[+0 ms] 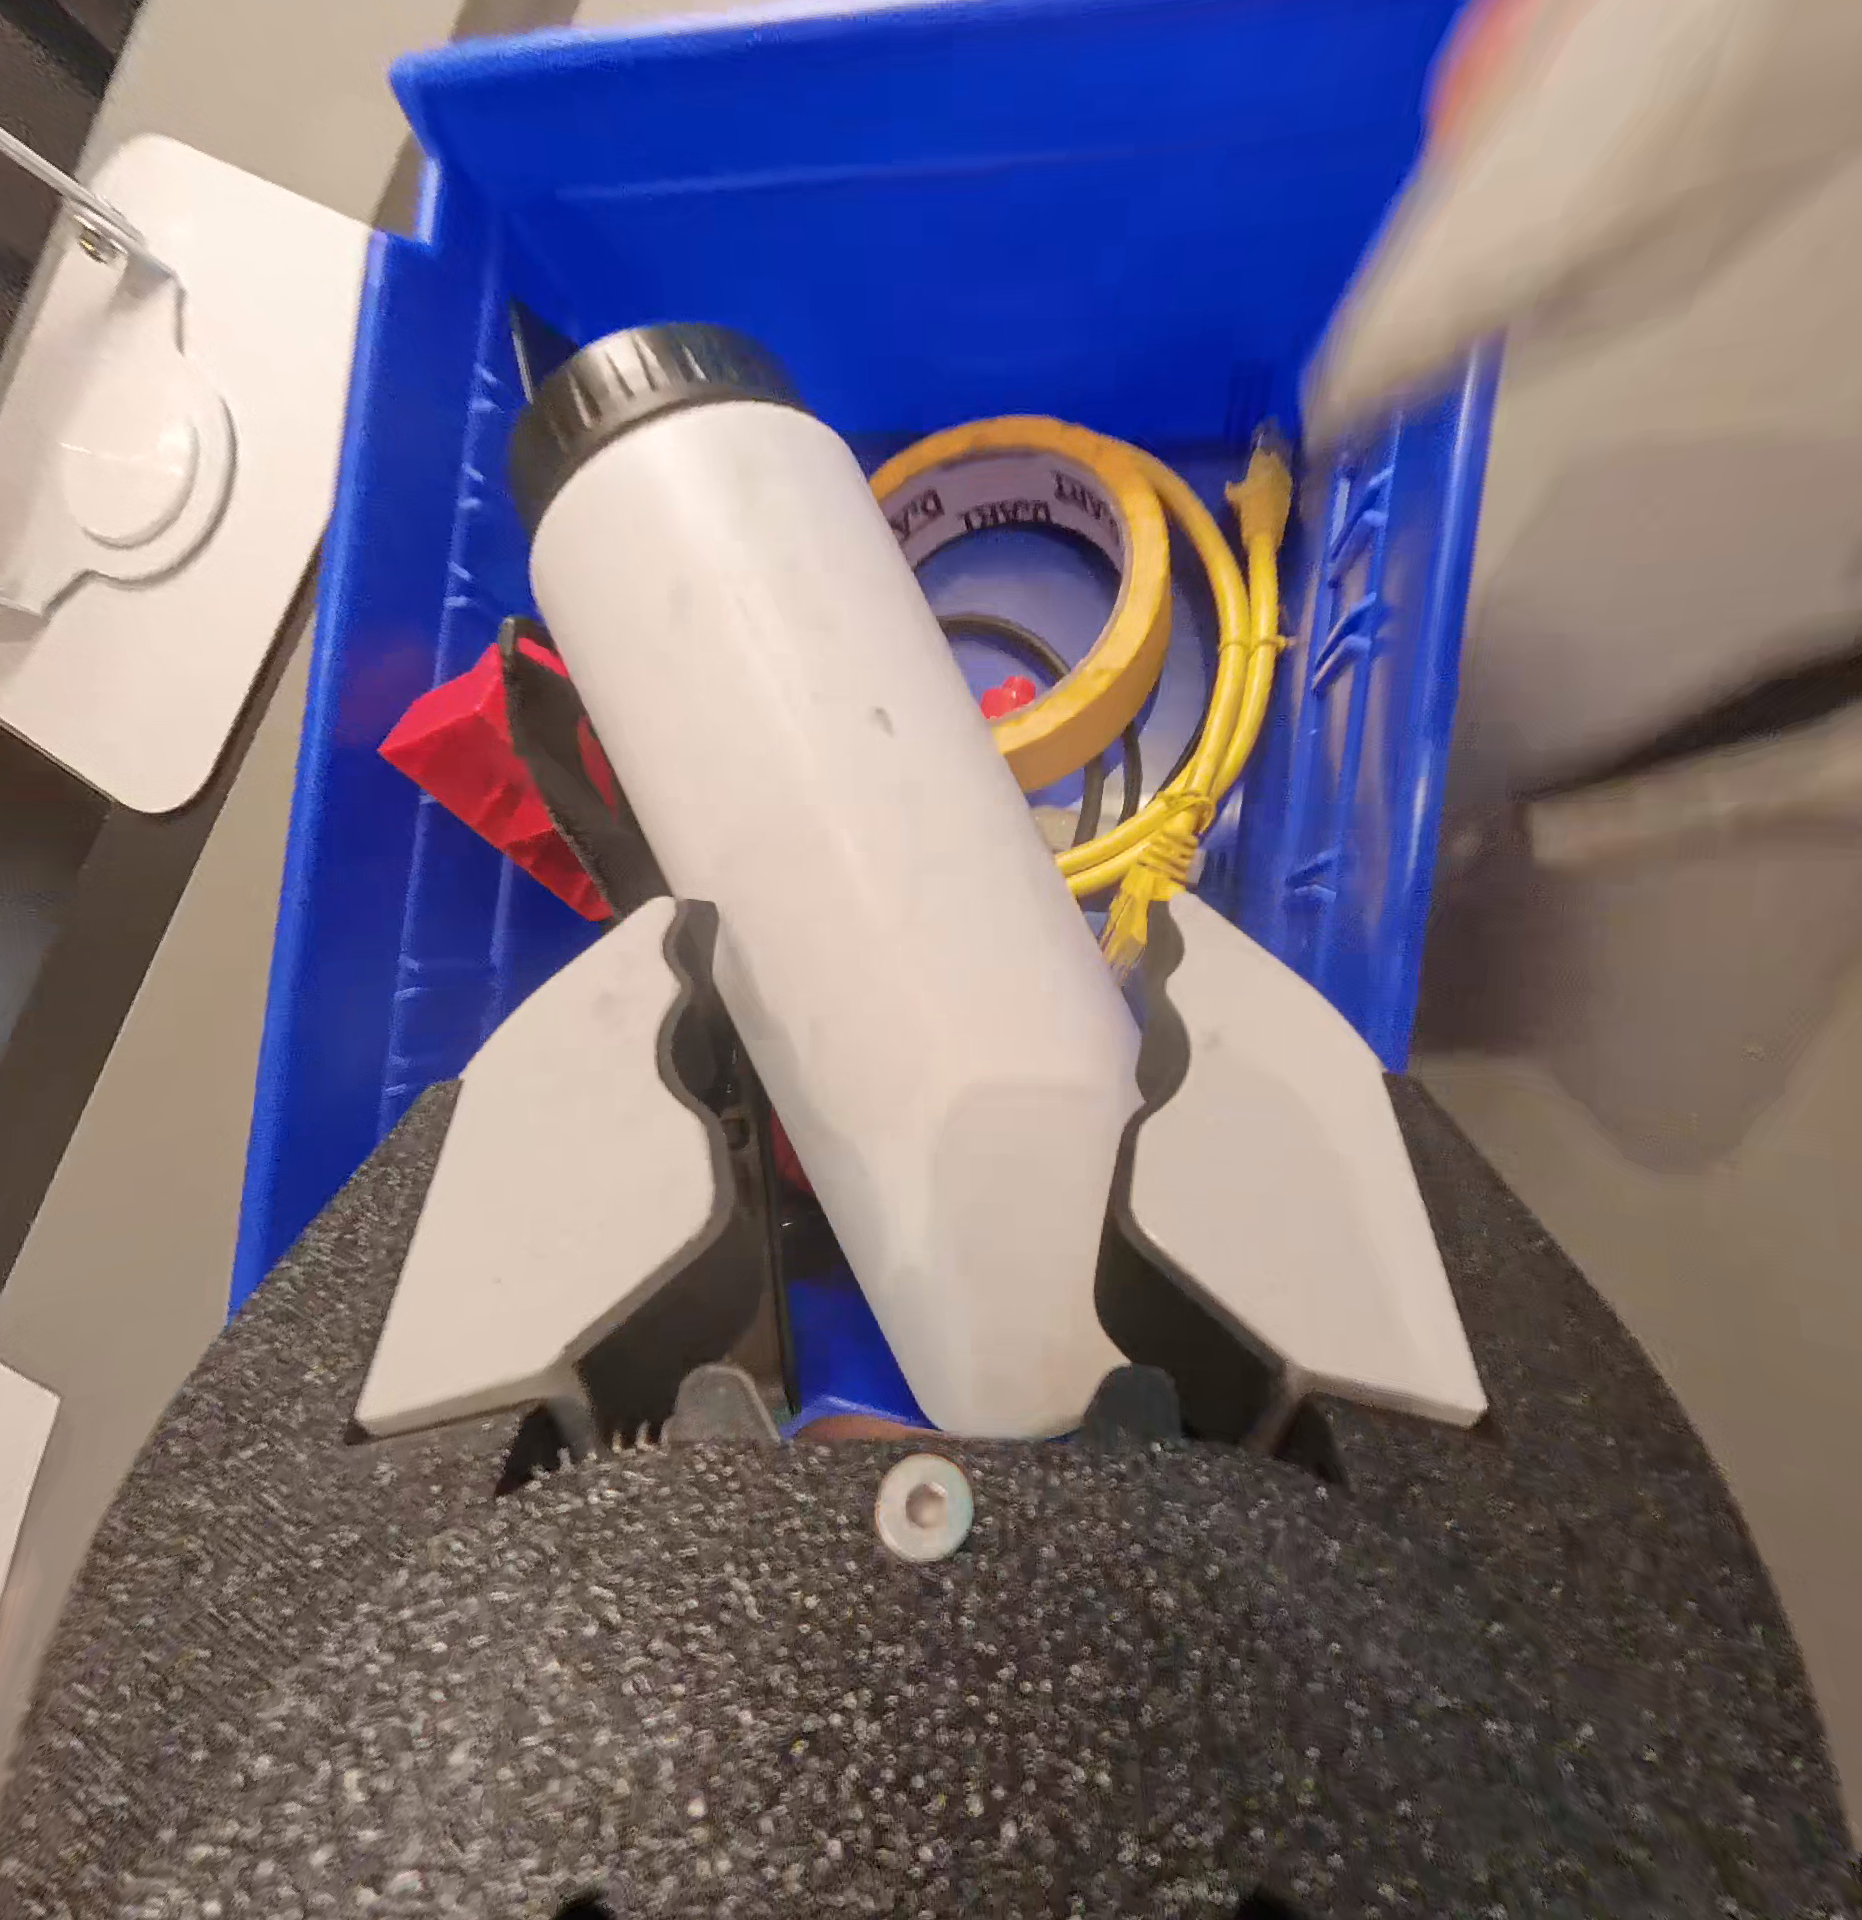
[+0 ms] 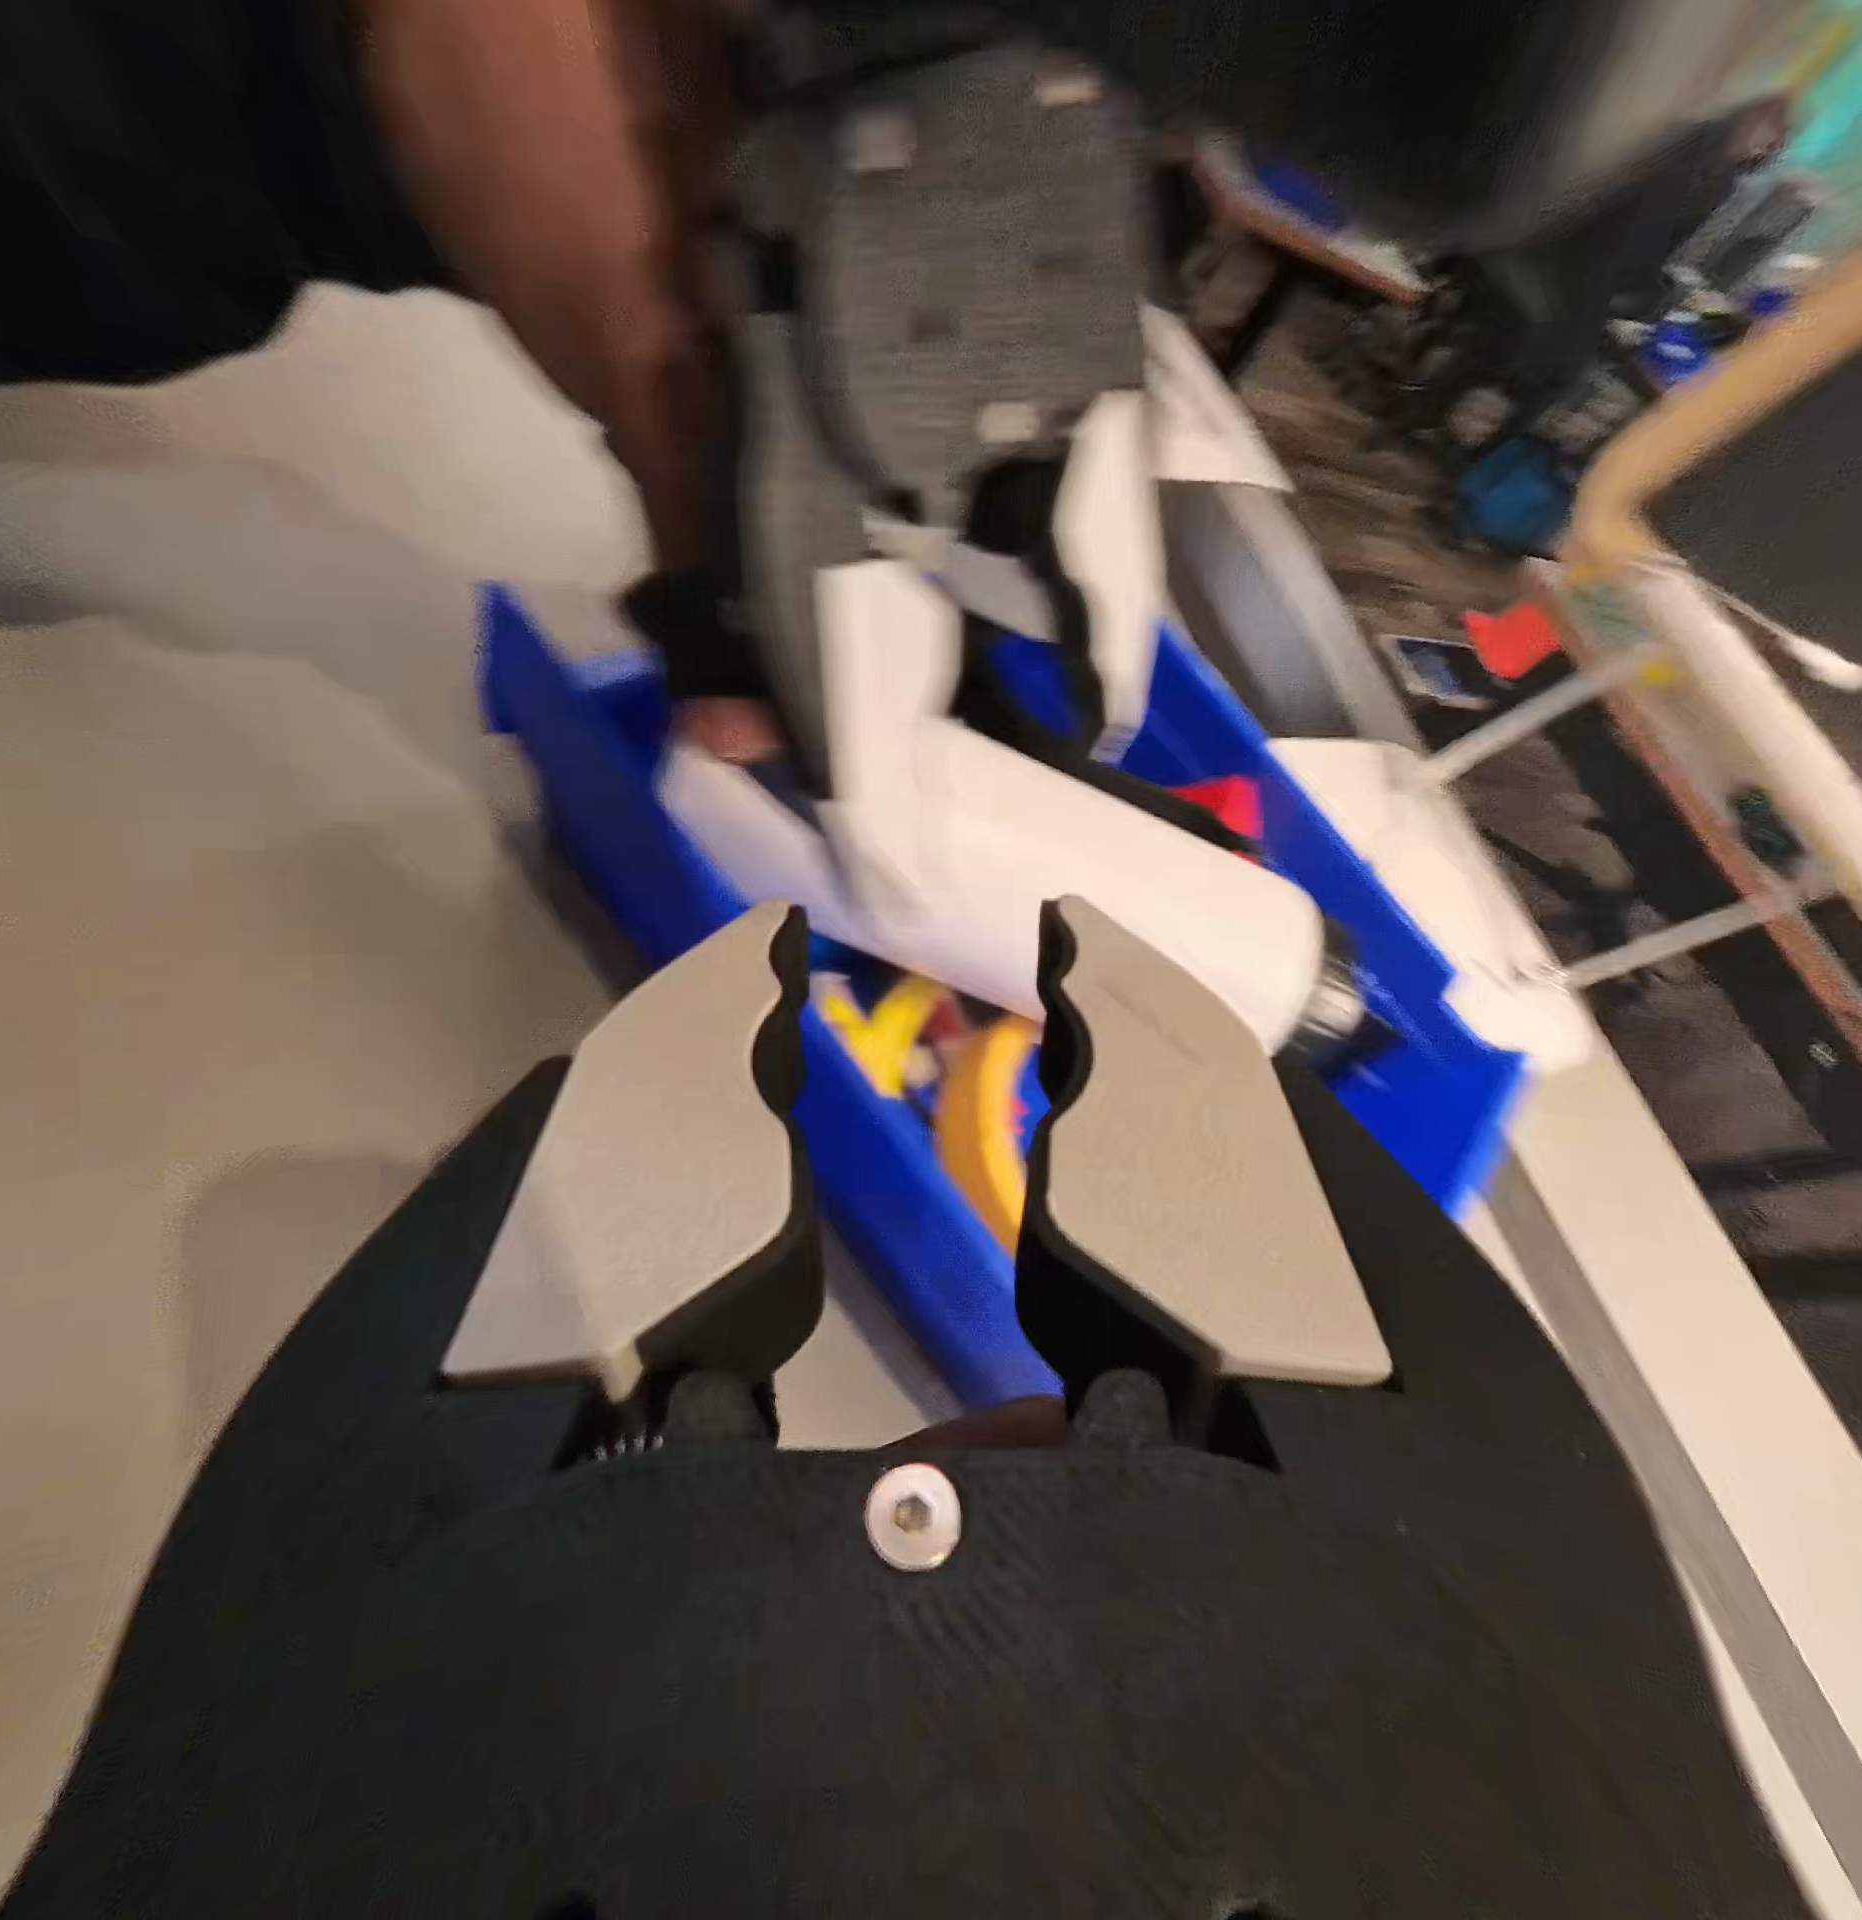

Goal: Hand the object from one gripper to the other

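Note:
A white bottle (image 1: 802,727) with a black cap lies slanted between the fingers of my left gripper (image 1: 916,925), which is shut on its lower body and holds it over a blue bin (image 1: 906,208). In the right wrist view the same bottle (image 2: 1114,894) shows, blurred, in the left gripper (image 2: 984,790) above the bin (image 2: 615,852). My right gripper (image 2: 922,935) is open and empty, just short of the bottle, at the bin's near end.
In the bin lie a yellow tape roll (image 1: 1135,582), a coiled yellow cable (image 1: 1254,665) and a red block (image 1: 459,748). A white bracket plate (image 1: 127,468) sits left of the bin. A blurred pale shape (image 1: 1633,312) is at upper right. The table edge (image 2: 1633,1351) runs along the right.

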Demonstrator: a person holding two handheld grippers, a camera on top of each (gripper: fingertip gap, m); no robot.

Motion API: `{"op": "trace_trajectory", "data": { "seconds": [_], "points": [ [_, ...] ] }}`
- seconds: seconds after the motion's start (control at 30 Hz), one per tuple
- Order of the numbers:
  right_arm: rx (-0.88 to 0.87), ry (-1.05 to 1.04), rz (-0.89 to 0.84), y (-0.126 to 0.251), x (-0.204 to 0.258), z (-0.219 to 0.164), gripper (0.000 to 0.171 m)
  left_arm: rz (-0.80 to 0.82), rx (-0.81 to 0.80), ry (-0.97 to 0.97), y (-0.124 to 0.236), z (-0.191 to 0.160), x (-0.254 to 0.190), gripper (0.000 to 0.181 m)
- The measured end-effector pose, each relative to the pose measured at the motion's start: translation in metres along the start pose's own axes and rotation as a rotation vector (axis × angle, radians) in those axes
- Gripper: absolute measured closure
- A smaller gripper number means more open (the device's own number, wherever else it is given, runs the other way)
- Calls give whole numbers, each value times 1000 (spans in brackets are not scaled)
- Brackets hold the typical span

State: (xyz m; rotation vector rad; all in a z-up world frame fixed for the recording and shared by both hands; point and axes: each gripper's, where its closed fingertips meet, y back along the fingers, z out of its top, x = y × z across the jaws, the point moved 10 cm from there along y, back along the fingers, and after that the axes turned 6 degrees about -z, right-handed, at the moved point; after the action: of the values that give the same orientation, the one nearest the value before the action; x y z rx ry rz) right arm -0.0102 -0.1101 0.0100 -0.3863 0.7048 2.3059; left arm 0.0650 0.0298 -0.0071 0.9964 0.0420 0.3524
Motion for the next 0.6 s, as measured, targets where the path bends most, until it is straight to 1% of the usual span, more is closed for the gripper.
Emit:
{"op": "trace_trajectory", "data": {
  "seconds": [0.13,0.2,0.27,0.33,0.4,0.47,0.6],
  "points": [
    [2,-83,-301,19,-70,-39,130,56,162,-43,-20,5,4,94],
    [-11,-154,-378,29,-95,-68,131,87,255,-89,-30,4,4,90],
    [-32,-245,-370,35,-108,-102,132,115,329,-153,-38,1,3,86],
    [-42,-298,-349,37,-112,-136,132,119,351,-225,-39,0,2,87],
    [-28,-320,-331,40,-112,-160,133,80,379,-307,-36,-2,1,87],
    [-23,-318,-297,44,-109,-171,132,16,408,-383,-32,-6,1,87],
    [1,-210,-306,49,-102,-171,132,-147,414,-520,-26,-10,-2,87]
  ]
}}
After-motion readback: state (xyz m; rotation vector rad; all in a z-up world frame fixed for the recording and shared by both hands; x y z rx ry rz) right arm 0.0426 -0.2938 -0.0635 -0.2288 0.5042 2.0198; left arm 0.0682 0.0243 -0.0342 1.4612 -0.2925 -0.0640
